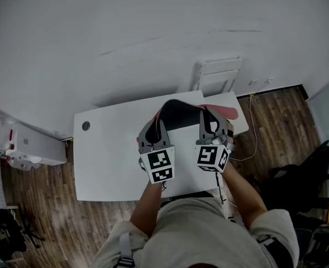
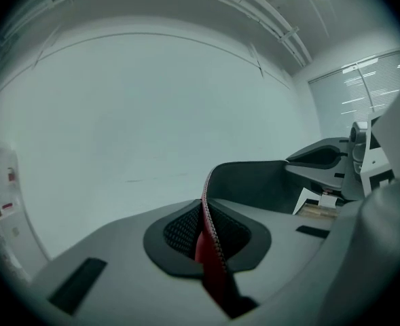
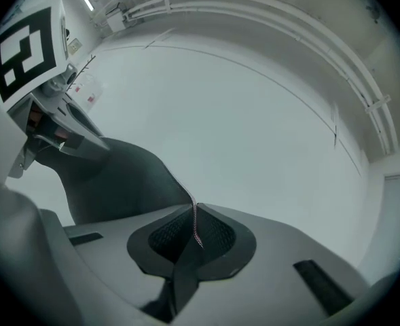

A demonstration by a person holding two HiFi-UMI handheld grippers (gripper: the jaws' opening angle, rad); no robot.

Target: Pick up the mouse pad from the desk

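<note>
We held the left gripper (image 1: 153, 128) and the right gripper (image 1: 210, 124) side by side over the white desk (image 1: 108, 166), each with its marker cube toward the head camera. The mouse pad (image 1: 181, 113) was held between them above the desk top, its dark face bowed in an arc from one gripper to the other, with a red surface showing at its right end. In the left gripper view, the jaws were closed nearly all the way, with only the pad's thin stitched edge and red underside clamped between the textured pads (image 2: 179, 231). In the right gripper view, the jaws stood equally close together, pinching the opposite edge of the pad between their pads (image 3: 216, 235), and the dark sheet curved away toward the other gripper's cube. Both gripper views showed the pad against the plain white wall (image 3: 254, 114). A round hole (image 1: 86, 125) sat near the desk's far left corner. A wooden floor (image 1: 276, 121) surrounded the desk, and white boxes (image 1: 24, 147) stood at the left.
</note>
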